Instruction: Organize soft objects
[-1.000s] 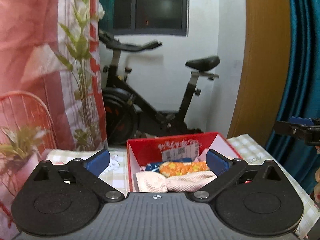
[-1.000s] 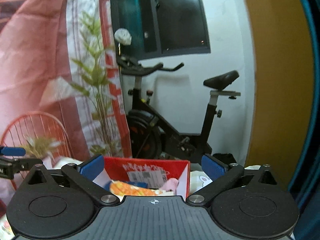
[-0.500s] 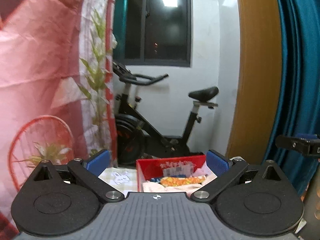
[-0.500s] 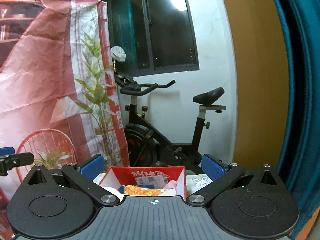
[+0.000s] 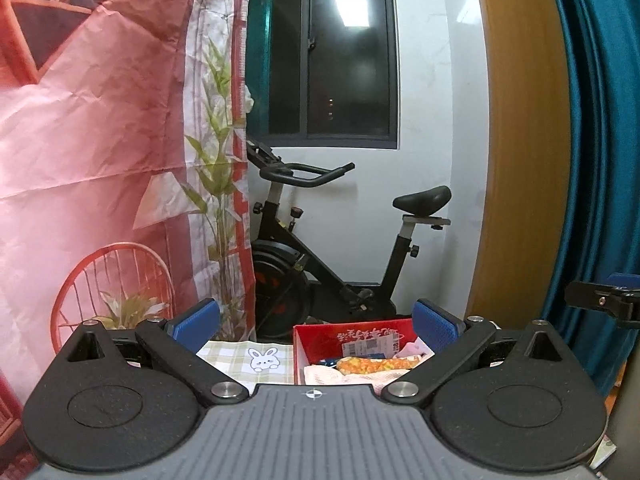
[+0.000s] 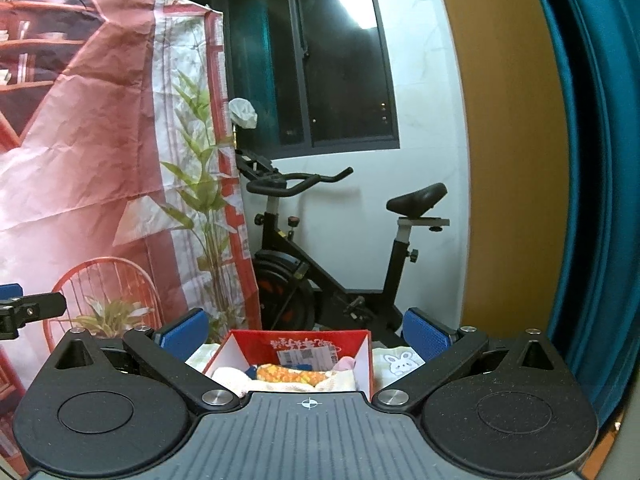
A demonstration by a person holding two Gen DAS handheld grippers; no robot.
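both grippers are held level and back from the red box (image 6: pixel 294 346), looking over it at the room rather than down into it. left gripper (image 5: pixel 316 324): fingers spread wide, nothing btwn the blue pads (image 5: pixel 194 320). right gripper (image 6: pixel 306 330): same, wide open and empty.

the soft stuff sits in the box: an orange patterned piece (image 6: pixel 290 376) on top, cream/pink knit cloth (image 6: pixel 230 376) under and beside it, a bit of pink at the right wall. box stands on a checked cloth w/ a bunny print (image 5: pixel 260 360). no loose soft item shows on the cloth, so prob the task is near done or the hands are backing off; can't tell which.

to do this bit well, imo: keep both claws open and clear of the box walls, pull straight back and up so no finger catches the knit and drags it out. if anything more needs tucking, tilt down first; from this angle the box floor is mostly hidden behind the gripper body. soft cloth will snag on pad edges, so go slow near it.

views differ: left wrist sees the box to its right, w/ the bunny cloth left of it, and the right gripper's tip at the far right edge. right wrist sees the box dead centre, both side walls, the bunny on the right side, and the left gripper's tip at the far left. a white bag (image 6: pixel 243 113) hung above the bike (image 6: pixel 320 248) shows clearly only in the right view.
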